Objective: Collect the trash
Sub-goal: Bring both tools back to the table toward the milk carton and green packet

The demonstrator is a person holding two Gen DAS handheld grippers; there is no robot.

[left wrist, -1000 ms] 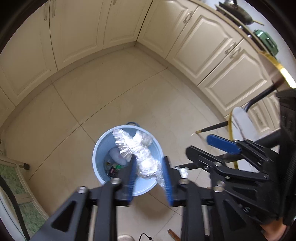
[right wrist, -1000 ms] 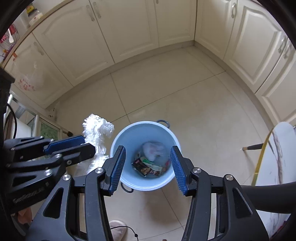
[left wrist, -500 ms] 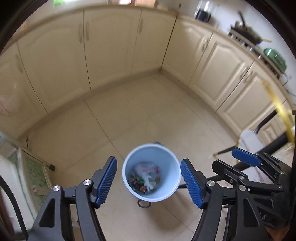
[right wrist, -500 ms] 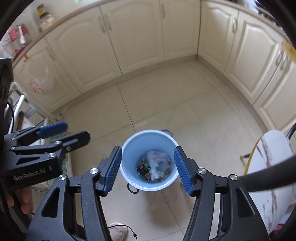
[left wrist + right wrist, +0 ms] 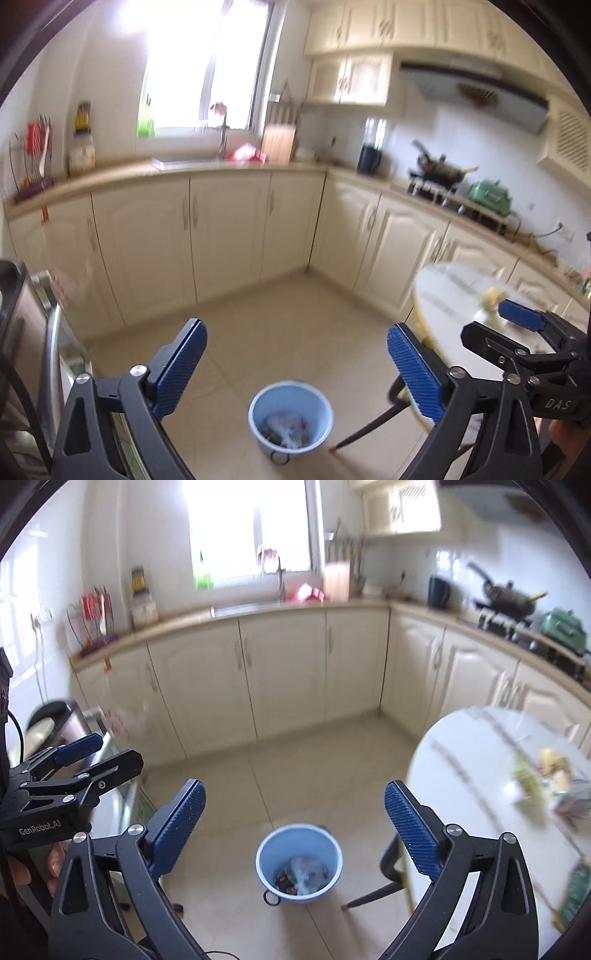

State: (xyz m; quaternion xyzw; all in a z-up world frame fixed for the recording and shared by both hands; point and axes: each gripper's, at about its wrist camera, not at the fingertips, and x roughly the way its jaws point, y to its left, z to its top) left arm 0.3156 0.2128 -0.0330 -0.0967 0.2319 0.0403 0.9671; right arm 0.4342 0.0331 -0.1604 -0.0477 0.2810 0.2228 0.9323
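Since a second ago you have let the white crumpled wrapper go into the bin and lifted both grippers, so counters and window now fill the views.

From your left wrist, the left gripper has its jaws opening, wide apart, nothing between them. The blue bin stands on the tiled floor far below, trash inside.

From your right wrist, the right gripper is also opening, empty. More scraps lie blurred on the round white table at right, beside the bin.
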